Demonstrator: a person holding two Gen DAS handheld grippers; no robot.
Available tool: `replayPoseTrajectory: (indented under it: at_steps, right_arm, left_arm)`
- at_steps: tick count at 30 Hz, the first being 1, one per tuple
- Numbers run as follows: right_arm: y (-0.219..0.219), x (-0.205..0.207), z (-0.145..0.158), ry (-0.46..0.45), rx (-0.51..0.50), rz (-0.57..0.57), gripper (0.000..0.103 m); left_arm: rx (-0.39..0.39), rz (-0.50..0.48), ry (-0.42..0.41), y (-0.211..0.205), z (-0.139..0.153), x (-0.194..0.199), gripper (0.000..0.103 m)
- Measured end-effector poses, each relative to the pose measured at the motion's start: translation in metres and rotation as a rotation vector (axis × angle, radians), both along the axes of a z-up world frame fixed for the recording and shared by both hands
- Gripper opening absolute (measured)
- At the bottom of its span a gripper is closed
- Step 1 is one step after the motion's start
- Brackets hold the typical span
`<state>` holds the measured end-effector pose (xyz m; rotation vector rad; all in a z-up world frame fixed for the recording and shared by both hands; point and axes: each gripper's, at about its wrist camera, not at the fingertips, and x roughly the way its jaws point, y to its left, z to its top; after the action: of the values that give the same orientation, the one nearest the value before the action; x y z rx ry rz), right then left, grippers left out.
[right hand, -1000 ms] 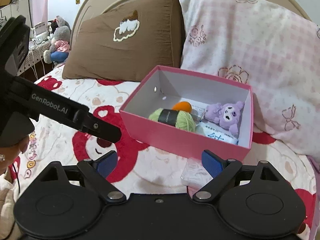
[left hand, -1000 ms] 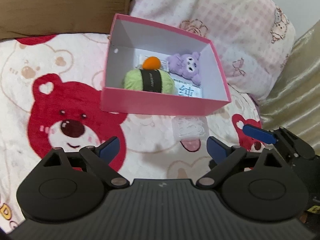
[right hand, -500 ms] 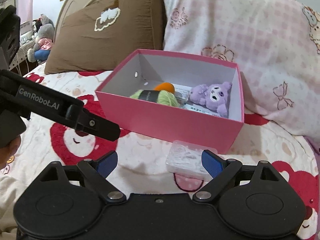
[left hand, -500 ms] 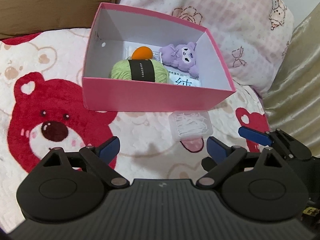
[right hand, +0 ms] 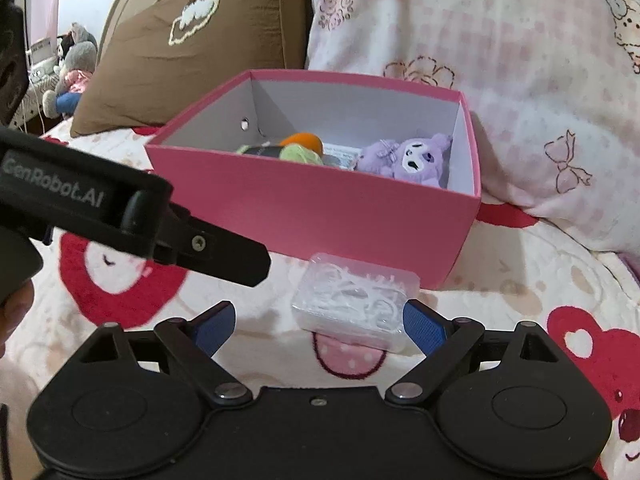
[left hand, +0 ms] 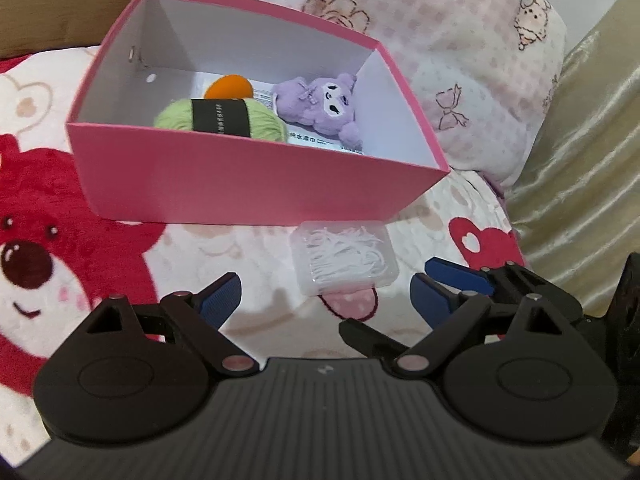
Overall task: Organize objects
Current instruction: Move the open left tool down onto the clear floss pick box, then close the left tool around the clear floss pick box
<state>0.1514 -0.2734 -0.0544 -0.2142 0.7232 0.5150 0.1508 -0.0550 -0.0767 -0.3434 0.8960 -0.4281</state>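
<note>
On the bed, a pink box [left hand: 256,184] sits against the pillows with a green yarn ball [left hand: 220,120], an orange ball [left hand: 230,86] and a purple plush [left hand: 320,108] already inside. The one item outside it is a small clear plastic case [right hand: 354,308] of white bits, lying on the bear-print blanket [left hand: 60,240] just in front of the box's near wall. The right gripper [right hand: 318,322] is lined up on it with its jaws released and spread, the case between the two blue pads [right hand: 424,326] but not yet pinched. The left gripper [left hand: 324,294] hangs nearby, its jaws likewise spread and grasping nothing. To do this step well, I would say the right gripper should settle lower so the pads meet the case's side walls rather than its lid edge, close gently since thin plastic may flex or slip, then lift clear of the box wall before carrying it over the open space by the plush.
</note>
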Motion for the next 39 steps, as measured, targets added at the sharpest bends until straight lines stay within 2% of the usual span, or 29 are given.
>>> replayPoseTrajectory:
  at_steps: [5, 7, 10, 13, 15, 20, 22, 28, 34, 39]
  right_arm:
    - [-0.004, 0.006, -0.013, 0.003, 0.007, 0.001, 0.093]
    - [-0.004, 0.009, -0.018, 0.004, 0.004, 0.0, 0.093]
    - [-0.005, 0.016, -0.027, 0.01, 0.0, -0.003, 0.093]
    - [-0.005, 0.025, -0.034, 0.013, -0.005, -0.013, 0.093]
    - [-0.006, 0.03, -0.039, 0.02, -0.005, -0.022, 0.093]
    - [-0.004, 0.036, -0.047, 0.029, -0.005, -0.025, 0.093]
    - [-0.002, 0.036, -0.049, 0.03, -0.005, -0.023, 0.093]
    - [-0.001, 0.039, -0.054, 0.03, 0.0, -0.035, 0.093]
    - [0.003, 0.041, -0.058, 0.034, -0.005, -0.044, 0.094]
    - [0.007, 0.04, -0.062, 0.024, -0.022, -0.047, 0.096]
  left_arm:
    - [-0.036, 0.007, -0.01, -0.004, -0.013, 0.007, 0.091]
    - [-0.041, 0.008, -0.005, -0.005, -0.019, 0.011, 0.087]
    - [-0.037, 0.004, 0.0, -0.008, -0.03, 0.018, 0.086]
    - [-0.004, 0.027, 0.003, -0.011, -0.04, 0.025, 0.075]
    - [0.011, 0.046, -0.011, -0.014, -0.046, 0.026, 0.075]
    - [-0.029, 0.043, -0.012, -0.016, -0.056, 0.031, 0.072]
    - [-0.047, 0.05, -0.012, -0.017, -0.059, 0.033, 0.063]
    - [-0.1, 0.036, 0.002, -0.019, -0.067, 0.041, 0.049]
    - [-0.168, 0.053, 0.048, -0.018, -0.077, 0.041, 0.047]
    - [-0.178, 0.04, 0.042, -0.02, -0.079, 0.04, 0.044]
